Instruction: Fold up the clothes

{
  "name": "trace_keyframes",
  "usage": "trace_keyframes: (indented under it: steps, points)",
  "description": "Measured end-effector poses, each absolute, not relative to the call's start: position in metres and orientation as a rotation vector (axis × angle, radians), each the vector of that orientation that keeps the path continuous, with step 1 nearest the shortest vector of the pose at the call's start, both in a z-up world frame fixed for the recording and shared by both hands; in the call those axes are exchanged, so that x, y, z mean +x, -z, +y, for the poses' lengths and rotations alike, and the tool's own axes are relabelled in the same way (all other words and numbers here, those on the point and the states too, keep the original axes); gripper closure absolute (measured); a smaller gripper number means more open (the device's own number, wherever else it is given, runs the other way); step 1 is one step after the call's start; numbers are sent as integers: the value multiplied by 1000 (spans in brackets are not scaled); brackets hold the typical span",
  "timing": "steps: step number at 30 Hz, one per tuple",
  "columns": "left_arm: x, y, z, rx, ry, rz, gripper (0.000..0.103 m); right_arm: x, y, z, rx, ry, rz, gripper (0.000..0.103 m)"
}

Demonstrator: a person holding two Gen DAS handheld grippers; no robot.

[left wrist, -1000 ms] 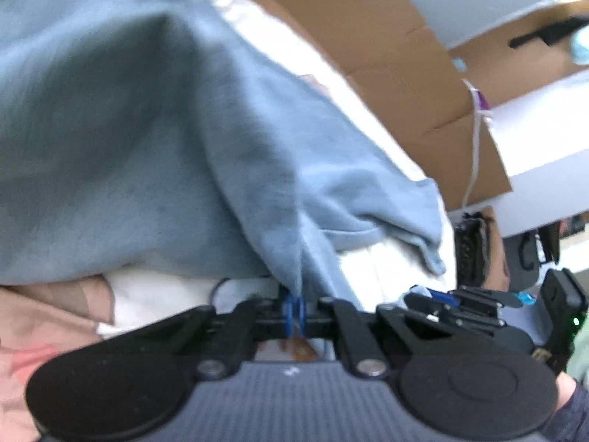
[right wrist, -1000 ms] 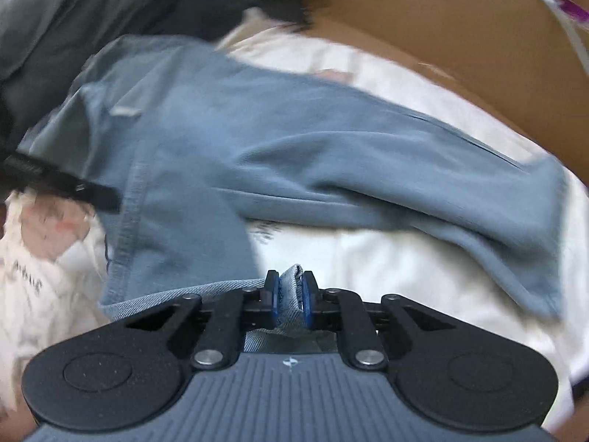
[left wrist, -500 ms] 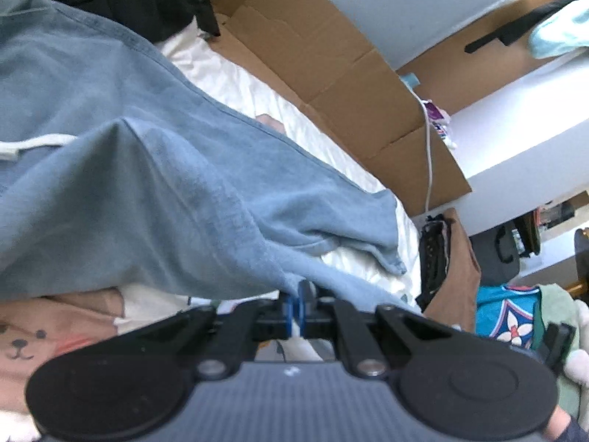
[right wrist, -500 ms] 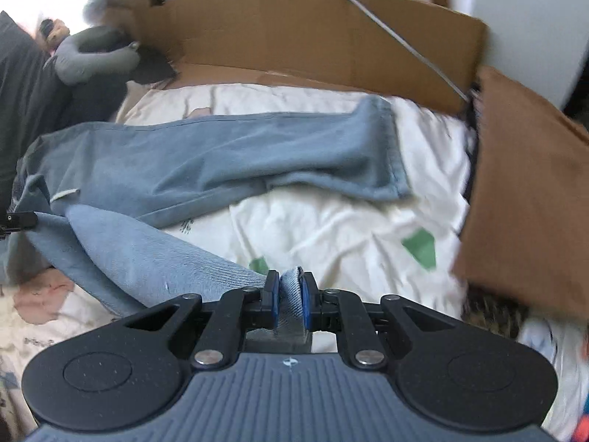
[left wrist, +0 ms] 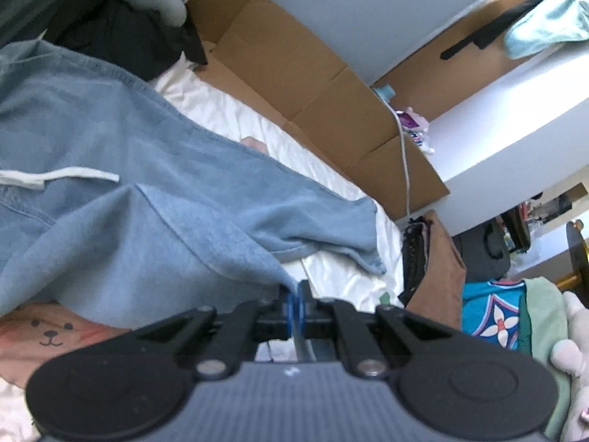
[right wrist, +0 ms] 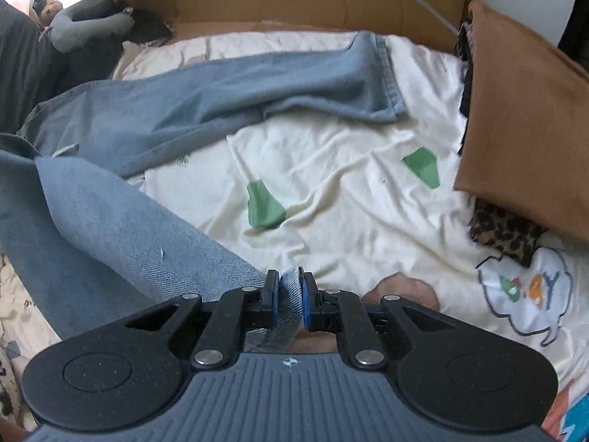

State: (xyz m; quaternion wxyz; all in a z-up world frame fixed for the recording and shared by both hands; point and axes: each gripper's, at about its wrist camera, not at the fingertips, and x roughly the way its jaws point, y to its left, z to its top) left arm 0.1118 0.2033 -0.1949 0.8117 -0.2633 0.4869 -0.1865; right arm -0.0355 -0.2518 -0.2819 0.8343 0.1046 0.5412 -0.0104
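Those light blue denim jeans [right wrist: 206, 95] are floppy but kinda heavy, sprawled over the cream printed bedsheet [right wrist: 349, 191]. My right fingers [right wrist: 288, 299] pinch a thick hem, left fingers [left wrist: 294, 304] pressed tight on an edge; hems grip best

My left gripper [left wrist: 295, 304] pinches an edge of the blue jeans [left wrist: 147, 191], which drape up and left over the white sheet [left wrist: 331, 276]. Cardboard [left wrist: 316, 84] stands behind the bed.
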Motion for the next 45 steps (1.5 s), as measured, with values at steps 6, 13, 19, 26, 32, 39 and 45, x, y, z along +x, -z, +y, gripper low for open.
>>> trace_keyframes:
  steps: [6, 13, 19, 26, 32, 39, 45]
  points:
    - [112, 183, 197, -524, 417, 1035, 102, -33, 310, -247, 195, 9, 1179, 91]
    - [117, 174, 204, -500, 381, 1000, 103, -42, 335, -264, 257, 35, 1201, 92]
    - [120, 207, 204, -505, 335, 1087, 103, -54, 352, -270, 256, 18, 1244, 92]
    - [120, 237, 204, -506, 275, 1151, 97, -68, 363, -257, 252, -92, 1351, 92]
    - [121, 231, 217, -487, 240, 1128, 92, -83, 342, -266, 274, -112, 1342, 93]
    - [124, 236, 247, -506, 127, 1104, 89, -89, 332, -282, 327, -67, 1284, 82]
    - [143, 248, 276, -518, 25, 1083, 86, -67, 314, -315, 393, 13, 1138, 76]
